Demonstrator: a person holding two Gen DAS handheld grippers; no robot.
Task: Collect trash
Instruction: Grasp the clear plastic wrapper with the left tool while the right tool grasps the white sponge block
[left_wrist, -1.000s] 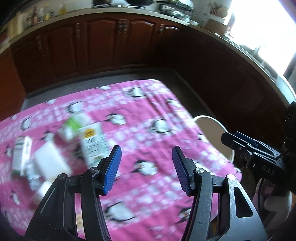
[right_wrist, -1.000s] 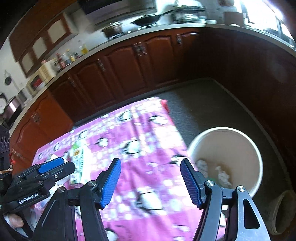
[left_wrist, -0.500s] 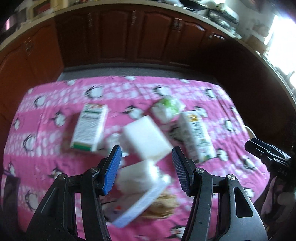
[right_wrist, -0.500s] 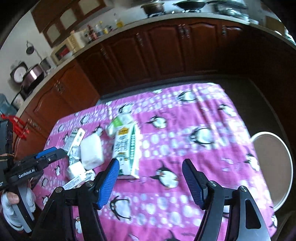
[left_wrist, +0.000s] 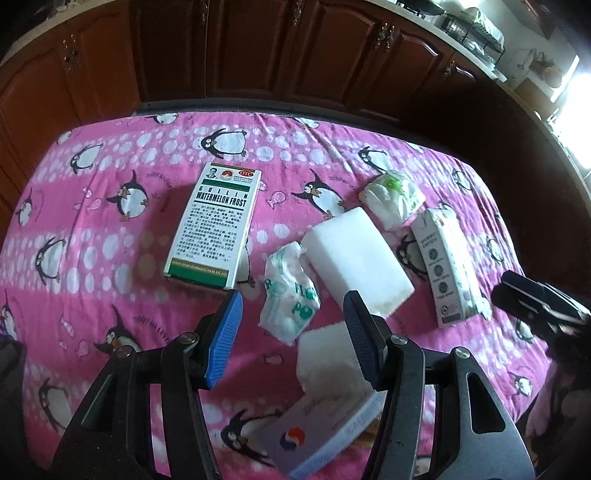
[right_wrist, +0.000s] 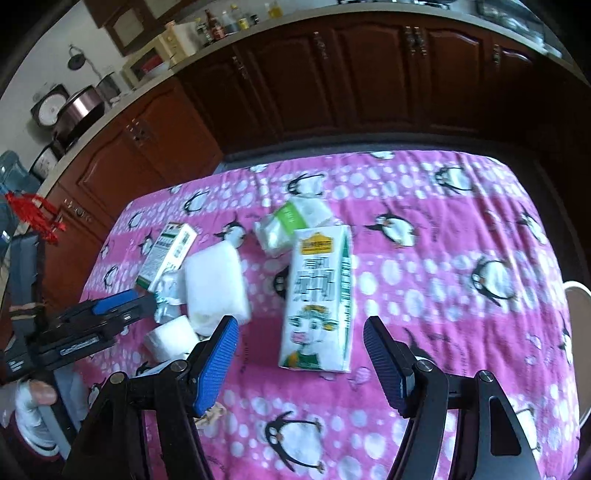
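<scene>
Trash lies in a pile on the pink penguin tablecloth (left_wrist: 92, 229). My left gripper (left_wrist: 291, 332) hangs open over a crumpled tissue packet (left_wrist: 288, 295), a big white foam block (left_wrist: 354, 258) and a smaller white block (left_wrist: 328, 358); nothing is between its pads. A green-and-white medicine box (left_wrist: 214, 225) lies to the left, and a flat pale box (left_wrist: 317, 435) sits under the fingers. My right gripper (right_wrist: 301, 362) is open just above and in front of a milk carton (right_wrist: 319, 299) lying flat, without touching it. A green tissue pack (right_wrist: 291, 225) lies behind the carton.
A white bin rim (right_wrist: 576, 291) shows past the table's right edge. Dark wood cabinets (left_wrist: 258, 55) ring the table closely. The left gripper (right_wrist: 99, 321) and a gloved hand (right_wrist: 33, 398) sit at the left of the right wrist view.
Both views have swung left from the table's right end and the bin to the trash pile. Both grippers have come down closer to the cloth.
</scene>
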